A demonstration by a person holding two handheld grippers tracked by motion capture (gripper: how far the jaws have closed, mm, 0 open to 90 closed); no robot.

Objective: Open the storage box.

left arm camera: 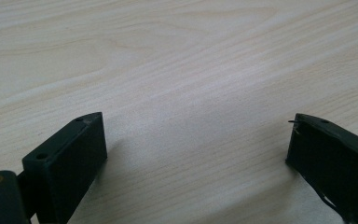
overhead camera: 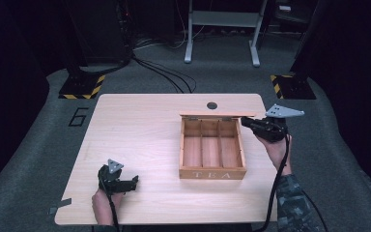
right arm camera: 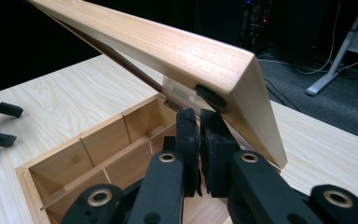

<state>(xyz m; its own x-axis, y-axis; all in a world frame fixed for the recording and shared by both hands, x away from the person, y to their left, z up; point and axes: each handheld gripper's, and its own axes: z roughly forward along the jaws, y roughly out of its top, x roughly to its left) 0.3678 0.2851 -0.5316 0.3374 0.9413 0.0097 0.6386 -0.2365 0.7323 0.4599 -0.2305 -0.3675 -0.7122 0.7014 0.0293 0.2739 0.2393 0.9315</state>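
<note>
Forearms enter at the bottom of the high view, above a pale wooden table (overhead camera: 140,125) set on grey carpet (overhead camera: 38,145) in a dark room. Right of centre an open tea box (overhead camera: 212,175) is seen, lid (right arm camera: 168,51) raised. Only the right gripper view reveals the right gripper (right arm camera: 200,140) pressed narrow beneath the lid's edge. The left gripper (left arm camera: 196,144) is held wide over bare tabletop.

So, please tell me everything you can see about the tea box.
The tea box is light wood, with TEA lettered on its front wall. Inside, dividers make three long empty compartments. Its hinged lid is open, raised at the back edge. It stands right of centre on the table. The right gripper is at the lid's right end, its jaws shut together beneath the lid's edge.
</note>
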